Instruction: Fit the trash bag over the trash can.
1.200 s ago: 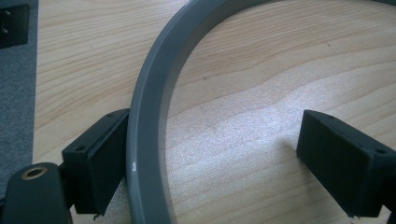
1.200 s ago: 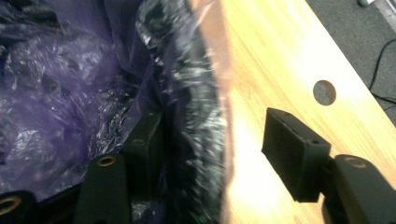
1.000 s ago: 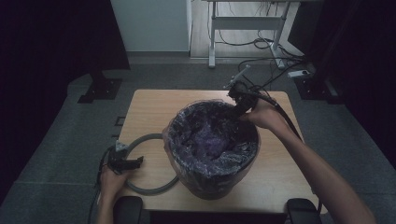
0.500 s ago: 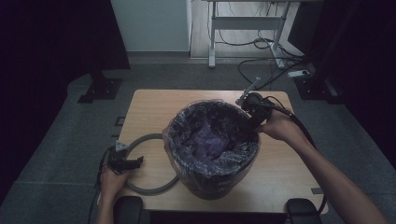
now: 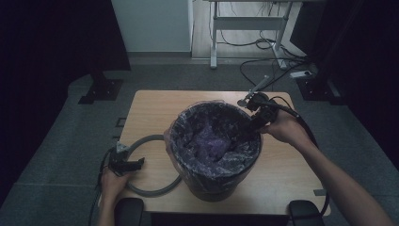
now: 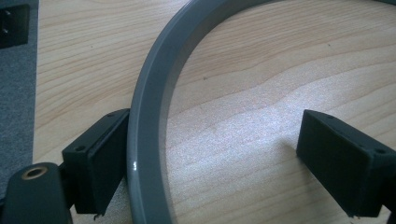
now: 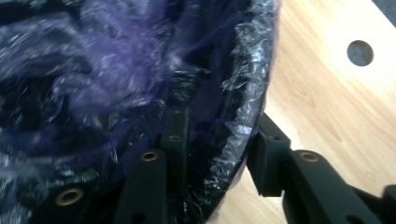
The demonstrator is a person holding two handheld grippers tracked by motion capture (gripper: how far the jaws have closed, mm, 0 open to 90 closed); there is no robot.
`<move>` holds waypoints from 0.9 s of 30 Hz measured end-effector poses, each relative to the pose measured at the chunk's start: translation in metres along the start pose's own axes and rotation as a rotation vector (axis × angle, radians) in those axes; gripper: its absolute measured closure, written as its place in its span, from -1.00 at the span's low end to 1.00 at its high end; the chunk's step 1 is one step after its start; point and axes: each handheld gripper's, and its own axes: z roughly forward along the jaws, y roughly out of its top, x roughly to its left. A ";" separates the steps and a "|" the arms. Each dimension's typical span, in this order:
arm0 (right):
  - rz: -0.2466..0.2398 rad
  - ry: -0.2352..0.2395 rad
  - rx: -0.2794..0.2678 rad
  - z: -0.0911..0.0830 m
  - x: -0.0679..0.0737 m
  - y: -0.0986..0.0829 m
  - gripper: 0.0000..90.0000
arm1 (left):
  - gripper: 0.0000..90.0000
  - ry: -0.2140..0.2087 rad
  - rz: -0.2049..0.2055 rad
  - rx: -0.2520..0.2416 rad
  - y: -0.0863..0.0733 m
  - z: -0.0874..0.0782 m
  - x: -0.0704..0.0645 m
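Observation:
A black bin [image 5: 214, 186] lined with a purple plastic bag [image 5: 211, 141] stands in the middle of the wooden table [image 5: 155, 108]. My right gripper [image 5: 256, 123] is at the bin's right rim. In the right gripper view one jaw is inside the bag [image 7: 116, 70] and the other outside, and the gripper [image 7: 220, 115] is shut on the lined rim [image 7: 240, 116]. A grey ring [image 5: 153, 189] lies flat to the left of the bin. My left gripper [image 5: 136, 164] rests on the table, open; the ring [image 6: 149, 116] runs just inside its left jaw.
The table has a round hole [image 7: 360, 52] near the bin's right side. Two black pads [image 5: 129, 212] [image 5: 301, 214] sit at the front edge. Cables [image 5: 263, 61] and a desk frame [image 5: 214, 42] are on the floor behind.
My right gripper has moved from above the bin's far rim down and nearer, onto the right rim. The left gripper and the ring have stayed put.

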 end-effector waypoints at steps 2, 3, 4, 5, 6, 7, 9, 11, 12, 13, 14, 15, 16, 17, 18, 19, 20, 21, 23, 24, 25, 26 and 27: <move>-0.017 -0.015 0.006 0.002 -0.005 0.005 0.47 | -0.74 0.000 -0.001 -0.001 0.000 0.000 0.000; -0.028 -0.022 0.010 0.003 -0.009 0.007 0.50 | -0.74 0.000 -0.001 -0.001 0.000 0.000 0.000; -0.036 -0.028 0.012 0.004 -0.013 0.010 0.52 | -0.74 0.000 -0.001 -0.001 0.000 0.000 0.000; -0.055 -0.036 0.015 0.006 -0.016 0.012 0.53 | -0.74 0.000 -0.001 0.000 0.000 0.000 0.000; -0.074 -0.042 0.016 0.007 -0.019 0.015 0.54 | -0.74 0.000 -0.001 0.000 0.000 0.000 0.000; -0.082 -0.034 0.013 0.009 -0.023 0.018 0.55 | -0.74 0.000 -0.001 -0.001 0.000 0.000 0.000; -0.111 -0.008 0.003 0.012 -0.030 0.024 0.57 | -0.74 0.000 0.000 0.000 0.000 0.000 0.000; -0.156 0.013 0.000 0.016 -0.035 0.031 0.57 | -0.74 0.000 0.000 0.000 0.000 0.000 0.000; -0.170 0.024 0.002 0.017 -0.037 0.035 0.58 | -0.74 0.000 0.001 0.000 0.000 0.000 0.000; -0.189 0.031 0.004 0.019 -0.039 0.038 0.58 | -0.74 0.000 0.000 0.000 0.000 0.000 0.000; -0.214 0.042 0.005 0.020 -0.040 0.042 0.58 | -0.74 0.000 0.002 0.002 0.000 0.000 0.000; -0.241 0.057 0.008 0.022 -0.042 0.045 0.58 | -0.74 0.000 0.001 0.001 0.000 0.000 0.000; -0.262 0.071 0.011 0.023 -0.044 0.049 0.58 | -0.74 0.000 0.000 0.000 0.000 0.000 0.000; -0.284 0.075 0.014 0.025 -0.045 0.053 0.58 | -0.74 0.000 0.000 0.000 0.000 0.000 0.000; -0.304 0.081 0.016 0.026 -0.045 0.057 0.58 | -0.74 0.000 -0.001 0.000 0.000 0.000 0.000; -0.322 0.089 0.014 0.028 -0.046 0.061 0.57 | -0.74 0.000 -0.001 0.000 0.000 0.000 0.000; -0.336 0.095 0.008 0.030 -0.046 0.064 0.56 | -0.74 0.000 -0.001 0.000 0.000 0.000 0.000; -0.349 0.086 -0.002 0.031 -0.045 0.066 0.50 | -0.74 0.000 -0.001 0.000 0.000 0.000 0.000; -0.339 0.002 -0.030 0.032 -0.042 0.069 -0.04 | -0.74 0.000 0.000 0.000 0.000 0.000 0.000; -0.318 -0.024 -0.054 0.029 -0.042 0.068 -0.20 | -0.74 0.000 0.000 0.001 0.000 0.000 0.000; -0.283 -0.033 -0.080 0.024 -0.041 0.067 -0.30 | -0.74 0.000 0.001 0.001 0.000 0.000 0.000; -0.256 -0.043 -0.105 0.018 -0.041 0.065 -0.44 | -0.74 0.000 0.001 0.001 0.000 0.000 0.000; -0.234 -0.055 -0.128 0.012 -0.040 0.063 -0.50 | -0.74 0.000 0.001 0.001 0.000 0.000 0.000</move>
